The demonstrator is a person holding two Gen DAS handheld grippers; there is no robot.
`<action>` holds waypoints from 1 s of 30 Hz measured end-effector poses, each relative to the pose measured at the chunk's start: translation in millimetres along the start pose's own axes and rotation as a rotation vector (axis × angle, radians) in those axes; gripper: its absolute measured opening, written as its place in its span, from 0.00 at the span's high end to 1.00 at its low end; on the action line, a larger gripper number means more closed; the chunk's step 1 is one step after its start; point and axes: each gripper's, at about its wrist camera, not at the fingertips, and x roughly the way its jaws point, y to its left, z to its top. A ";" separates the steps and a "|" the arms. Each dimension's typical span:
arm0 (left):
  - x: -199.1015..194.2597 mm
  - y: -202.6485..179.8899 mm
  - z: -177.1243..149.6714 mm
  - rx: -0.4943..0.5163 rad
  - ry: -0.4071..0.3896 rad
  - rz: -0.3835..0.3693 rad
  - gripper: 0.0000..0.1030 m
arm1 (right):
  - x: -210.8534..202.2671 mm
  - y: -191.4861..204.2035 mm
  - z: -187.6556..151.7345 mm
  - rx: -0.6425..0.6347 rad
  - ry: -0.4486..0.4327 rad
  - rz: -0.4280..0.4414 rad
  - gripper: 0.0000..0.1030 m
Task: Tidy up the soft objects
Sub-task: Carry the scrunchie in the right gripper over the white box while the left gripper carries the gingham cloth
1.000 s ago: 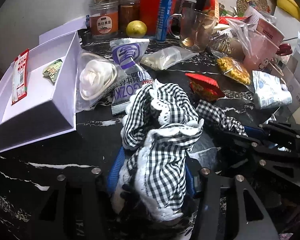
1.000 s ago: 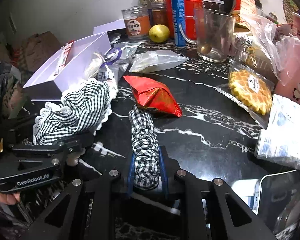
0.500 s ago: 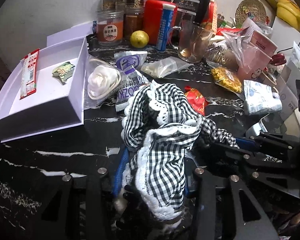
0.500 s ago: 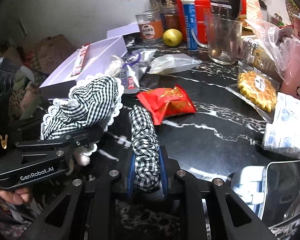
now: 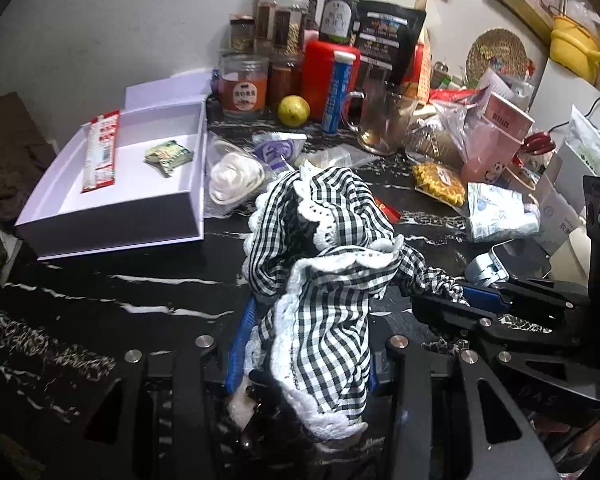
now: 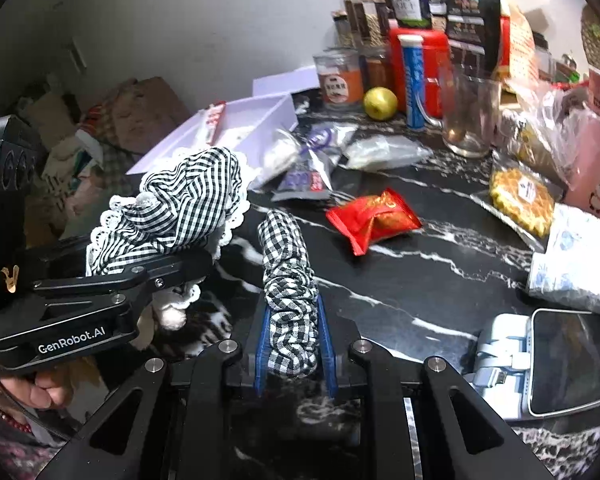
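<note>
At the far left a white box (image 5: 112,216) lies open on the black marbled surface (image 5: 112,280), its near wall close to the surface's left edge; inside it lie a red snack strip (image 5: 100,152) and a small green packet (image 5: 168,155). In front of the box a bare stretch of the surface runs toward the left claw (image 5: 304,344). Just right of the box, touching its side wall, sits a clear bag with a white coil (image 5: 234,176). The left claw points forward over the surface and pinches a black-and-white gingham cloth with lace trim (image 5: 324,264), bunched up high between its blue pads. A gingham band (image 6: 288,276) of the same check runs rightward to the right claw (image 6: 294,352), which is pressed together on it and reaches in level from the right. Beyond the band lies a red wrapper (image 6: 374,220), with bare surface around it. The right edge is crowded: a bagged waffle (image 6: 520,200), a white pouch (image 6: 576,264) and a phone (image 6: 568,364). Jars and a glass mug (image 6: 466,114) line the back wall.
</note>
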 end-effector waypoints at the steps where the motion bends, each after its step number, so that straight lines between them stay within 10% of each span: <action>1: -3.8 1.3 -0.8 -0.005 -0.008 0.004 0.58 | -1.7 1.8 0.5 -0.005 -0.006 0.004 0.79; 30: -91.8 63.2 12.9 -0.134 -0.228 0.155 0.58 | -10.0 90.3 66.7 -0.278 -0.136 0.159 0.79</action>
